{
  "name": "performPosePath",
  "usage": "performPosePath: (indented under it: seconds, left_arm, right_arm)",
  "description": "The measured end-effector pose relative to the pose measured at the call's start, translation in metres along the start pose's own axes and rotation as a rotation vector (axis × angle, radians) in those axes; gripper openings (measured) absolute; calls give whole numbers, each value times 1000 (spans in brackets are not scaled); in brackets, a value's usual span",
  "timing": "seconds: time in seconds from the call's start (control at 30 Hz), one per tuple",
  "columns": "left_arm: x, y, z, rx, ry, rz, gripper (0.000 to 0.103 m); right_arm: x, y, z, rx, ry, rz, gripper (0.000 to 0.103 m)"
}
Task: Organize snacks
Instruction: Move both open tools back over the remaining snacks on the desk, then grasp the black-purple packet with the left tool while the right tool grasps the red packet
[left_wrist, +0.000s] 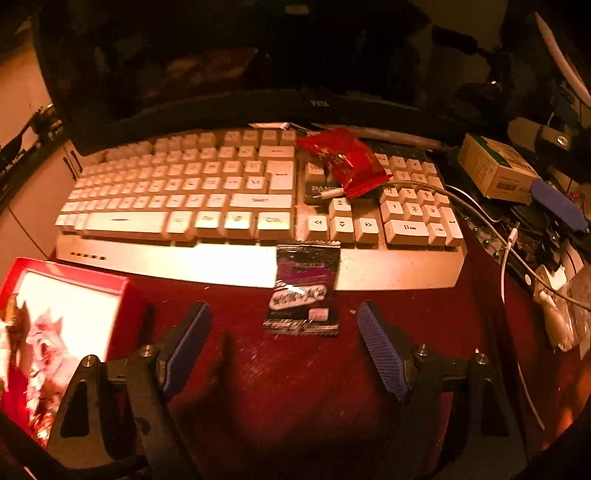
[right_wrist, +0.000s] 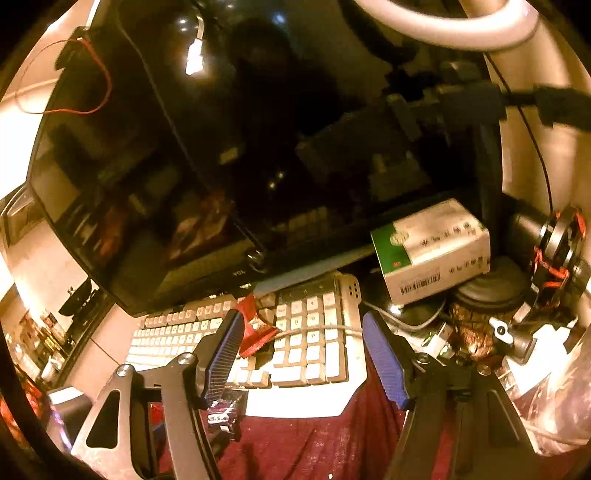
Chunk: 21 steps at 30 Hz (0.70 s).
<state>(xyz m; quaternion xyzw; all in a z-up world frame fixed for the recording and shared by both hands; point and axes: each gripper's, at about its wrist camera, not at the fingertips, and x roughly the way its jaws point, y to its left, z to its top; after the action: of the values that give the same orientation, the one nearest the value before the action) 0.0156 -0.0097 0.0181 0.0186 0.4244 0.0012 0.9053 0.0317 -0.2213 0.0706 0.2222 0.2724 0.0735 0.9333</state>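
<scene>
A black and purple snack packet (left_wrist: 303, 290) lies on the dark red table, its far end on the front edge of a white keyboard (left_wrist: 184, 192). My left gripper (left_wrist: 284, 325) is open and empty, its blue pads either side of the packet's near end. A red snack packet (left_wrist: 345, 160) lies on the keyboard by the number pad. A red box (left_wrist: 62, 325) holding several wrapped snacks stands at the left. My right gripper (right_wrist: 301, 354) is open and empty, higher up over the keyboard (right_wrist: 314, 347). The red packet (right_wrist: 255, 328) and the purple packet (right_wrist: 225, 406) show beside its left finger.
A black monitor (left_wrist: 258, 66) stands behind the keyboard. A white cable (left_wrist: 461, 199) runs over the number pad. A green and white carton (left_wrist: 495, 168) sits at the right, also in the right wrist view (right_wrist: 432, 251), with cluttered gear (right_wrist: 554, 251) beyond it.
</scene>
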Motion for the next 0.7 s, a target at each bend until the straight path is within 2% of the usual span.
performPosePath:
  seconds: [0.23,0.33,0.4,0.47,0.57,0.7]
  left_arm:
    - [25,6,6,-36,51,12,83]
    - [26,7,6,-35,33,1,82]
    - [24,8,6,-34,25,-13,75]
    - [24,8,9,-26,13,-38,58]
    - [23,9,12,-31,-2,-81,37]
    - [20,10,10,-31,-6,-139,36]
  right_arm:
    - [9,6,-5,-12,6,-9,69]
    - [11,9,-7,-36,2,-26,69]
    - [13,9,-8,-35,9,-31,69]
    - [14,8,-9,-36,13,-45,69]
    - [16,8,-11,-44,12,-64,69]
    - [19,14,-16,-93,12,-90,69]
